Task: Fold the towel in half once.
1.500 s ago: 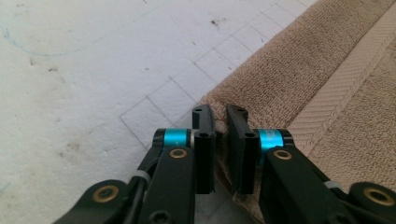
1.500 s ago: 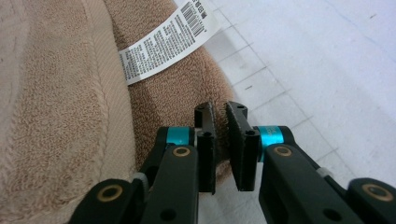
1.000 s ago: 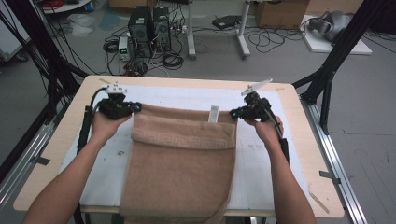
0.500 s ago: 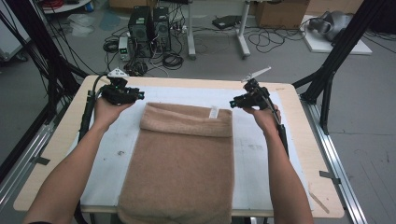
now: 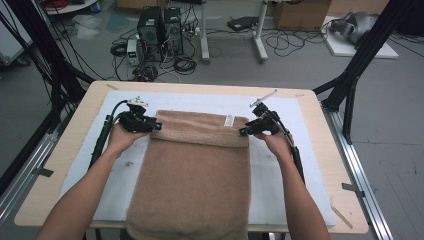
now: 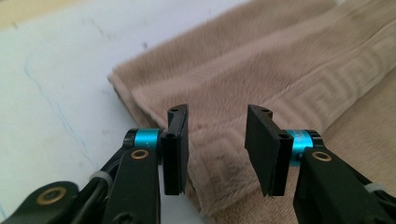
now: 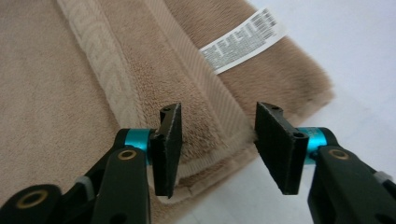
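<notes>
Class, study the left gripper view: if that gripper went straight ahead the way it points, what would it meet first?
Most likely the folded brown towel: the open left gripper points at the patterned band near its corner. Depth is uncertain.

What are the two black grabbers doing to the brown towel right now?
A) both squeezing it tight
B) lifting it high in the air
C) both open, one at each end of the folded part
C: the left gripper and right gripper each show a clear gap between their jaws, while the towel lies flat on the table.
</notes>
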Demonstrator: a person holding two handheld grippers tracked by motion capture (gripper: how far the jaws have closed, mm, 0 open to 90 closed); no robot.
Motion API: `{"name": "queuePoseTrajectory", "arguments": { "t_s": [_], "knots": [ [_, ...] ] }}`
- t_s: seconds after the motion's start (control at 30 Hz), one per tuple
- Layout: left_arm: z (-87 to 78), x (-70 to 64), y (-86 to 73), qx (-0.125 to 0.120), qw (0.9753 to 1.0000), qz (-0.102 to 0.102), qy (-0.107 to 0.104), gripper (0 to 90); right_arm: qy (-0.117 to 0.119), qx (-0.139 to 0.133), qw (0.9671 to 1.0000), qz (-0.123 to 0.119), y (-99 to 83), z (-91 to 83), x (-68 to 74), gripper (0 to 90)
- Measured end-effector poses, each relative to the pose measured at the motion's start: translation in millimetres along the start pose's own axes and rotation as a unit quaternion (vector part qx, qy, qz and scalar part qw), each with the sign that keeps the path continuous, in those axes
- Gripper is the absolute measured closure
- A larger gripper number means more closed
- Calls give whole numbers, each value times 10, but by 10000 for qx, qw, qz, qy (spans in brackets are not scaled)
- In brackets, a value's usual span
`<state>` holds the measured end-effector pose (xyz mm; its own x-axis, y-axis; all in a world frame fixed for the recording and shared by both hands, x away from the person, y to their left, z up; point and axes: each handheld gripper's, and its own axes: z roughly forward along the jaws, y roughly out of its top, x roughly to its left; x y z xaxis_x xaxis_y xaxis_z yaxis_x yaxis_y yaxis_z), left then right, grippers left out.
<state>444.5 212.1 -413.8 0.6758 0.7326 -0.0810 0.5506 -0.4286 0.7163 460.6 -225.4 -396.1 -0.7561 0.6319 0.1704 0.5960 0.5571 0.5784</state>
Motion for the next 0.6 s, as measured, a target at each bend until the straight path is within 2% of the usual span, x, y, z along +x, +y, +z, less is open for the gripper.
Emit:
{"name": "queuePoseTrajectory", "arguments": {
  "t_s": [0.07,0.13,0.23,0.27,0.33,0.53,0.6],
  "knots": [
    [36,-2,-58,125,9999,-38,-8,639,72,56,9999,68,-9,41,-4,504],
    [38,-12,-114,145,9999,-20,11,749,194,161,9995,188,-25,81,-15,535],
    [-14,-16,-167,-1,10000,-74,-42,874,427,287,9986,154,-45,116,-11,714],
    [-32,-19,-169,23,10000,-50,-72,887,482,331,9982,123,-46,109,7,764],
    [-85,-47,-156,-13,10000,45,-57,895,550,342,9979,-3,-34,90,47,804],
    [-225,-144,-140,-58,9997,226,-110,896,503,209,9981,-292,15,-67,167,816],
    [-276,-186,-156,-180,9994,254,-161,896,505,137,9979,-377,20,-134,213,816]
  ]
}}
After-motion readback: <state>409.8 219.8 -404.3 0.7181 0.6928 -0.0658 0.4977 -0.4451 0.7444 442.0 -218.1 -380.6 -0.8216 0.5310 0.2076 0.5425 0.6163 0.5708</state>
